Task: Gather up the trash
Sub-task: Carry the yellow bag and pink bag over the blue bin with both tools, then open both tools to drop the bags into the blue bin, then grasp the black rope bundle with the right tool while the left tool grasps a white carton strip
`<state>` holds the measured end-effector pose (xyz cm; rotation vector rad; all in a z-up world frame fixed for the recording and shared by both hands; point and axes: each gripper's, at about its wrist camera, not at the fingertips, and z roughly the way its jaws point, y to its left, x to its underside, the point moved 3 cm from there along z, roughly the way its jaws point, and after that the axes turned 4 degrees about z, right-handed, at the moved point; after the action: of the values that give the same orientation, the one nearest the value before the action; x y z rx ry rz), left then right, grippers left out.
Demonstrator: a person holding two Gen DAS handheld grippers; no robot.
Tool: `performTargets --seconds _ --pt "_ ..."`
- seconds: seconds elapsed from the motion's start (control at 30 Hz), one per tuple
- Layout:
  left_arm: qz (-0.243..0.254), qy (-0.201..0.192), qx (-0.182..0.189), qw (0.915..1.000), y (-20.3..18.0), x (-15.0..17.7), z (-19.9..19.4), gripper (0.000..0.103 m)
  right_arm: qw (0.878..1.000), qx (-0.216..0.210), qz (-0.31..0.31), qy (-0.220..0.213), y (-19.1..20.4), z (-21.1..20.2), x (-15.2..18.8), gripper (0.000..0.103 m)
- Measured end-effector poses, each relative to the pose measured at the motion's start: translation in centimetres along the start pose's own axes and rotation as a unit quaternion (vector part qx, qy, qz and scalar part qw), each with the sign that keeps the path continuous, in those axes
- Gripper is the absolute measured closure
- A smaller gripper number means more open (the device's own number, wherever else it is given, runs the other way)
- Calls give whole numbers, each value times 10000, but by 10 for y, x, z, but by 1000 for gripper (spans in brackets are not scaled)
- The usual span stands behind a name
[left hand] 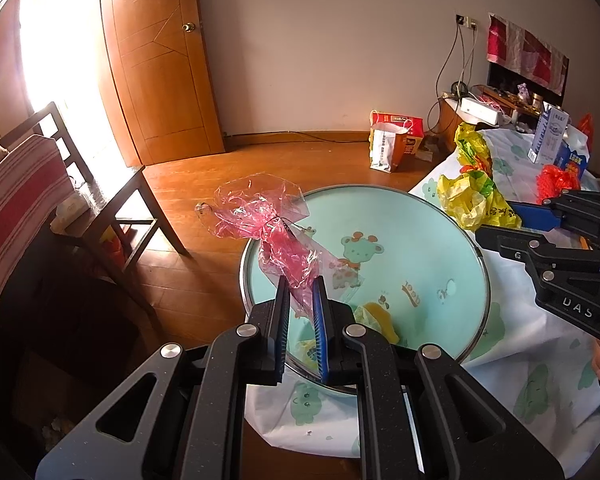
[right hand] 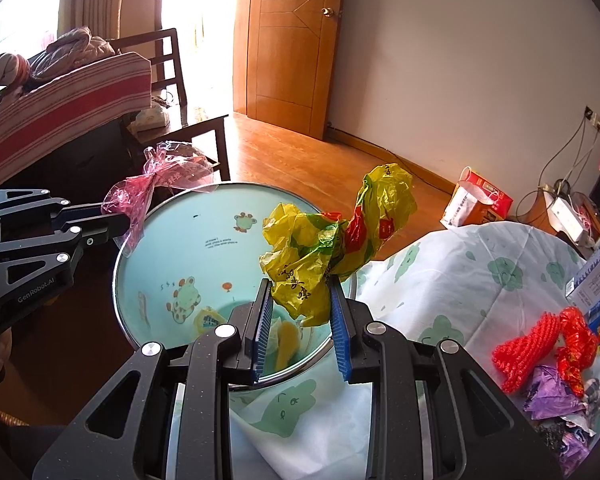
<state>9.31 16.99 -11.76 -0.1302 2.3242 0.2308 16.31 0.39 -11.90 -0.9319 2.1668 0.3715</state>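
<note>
My left gripper (left hand: 302, 284) is shut on a crumpled pink plastic wrapper (left hand: 268, 224) and holds it over the left rim of a round pale-green bin (left hand: 452, 240) printed with cartoon animals. The wrapper (right hand: 160, 184) and left gripper (right hand: 120, 220) also show in the right wrist view. My right gripper (right hand: 300, 292) is shut on a crumpled yellow plastic bag (right hand: 324, 240) and holds it above the bin (right hand: 204, 224). The yellow bag (left hand: 472, 196) and right gripper (left hand: 516, 216) show in the left wrist view. Yellow scraps (right hand: 286, 344) lie inside the bin.
A table under a white cloth with green prints (right hand: 480, 280) stands right of the bin, with red netting (right hand: 528, 348), purple wrappers (right hand: 552, 392) and cartons (left hand: 548, 136) on it. A dark chair (left hand: 112, 200) and a striped sofa (left hand: 16, 200) stand left. A gift bag (left hand: 392, 140) sits on the wooden floor.
</note>
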Motion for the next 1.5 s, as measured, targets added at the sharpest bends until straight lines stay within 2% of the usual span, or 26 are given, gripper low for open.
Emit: performTargets --seconds 0.73,0.83,0.87,0.9,0.93,0.97,1.1,1.27,1.37,1.5 --pt "7 6 113 9999 -4 1 2 91 9999 -116 -117 41 8 4 2 75" --pt "-14 -16 191 9998 -4 1 2 87 9996 -209 -184 102 11 7 3 72" --pt "-21 -26 227 9997 -5 1 2 83 9996 -202 -207 71 11 6 4 67" --pt "-17 -44 249 9997 -7 1 1 81 9996 -178 -205 56 11 6 4 57" --pt "-12 -55 254 9997 -7 1 1 76 9997 -182 -181 53 11 6 4 56" --pt "-17 -60 259 9996 -8 1 1 70 9997 -194 -152 56 9 6 5 56" --pt "-35 -69 265 9996 -9 2 1 62 9999 -146 -63 39 5 4 6 55" --pt "-93 -79 238 9996 -14 4 1 44 10000 -26 71 -23 -3 -5 7 53" --pt "13 -37 342 9994 -29 10 2 41 9997 151 187 -70 -15 -21 14 51" --pt "138 36 515 9986 -52 18 4 38 9968 599 516 -120 -52 -56 36 51"
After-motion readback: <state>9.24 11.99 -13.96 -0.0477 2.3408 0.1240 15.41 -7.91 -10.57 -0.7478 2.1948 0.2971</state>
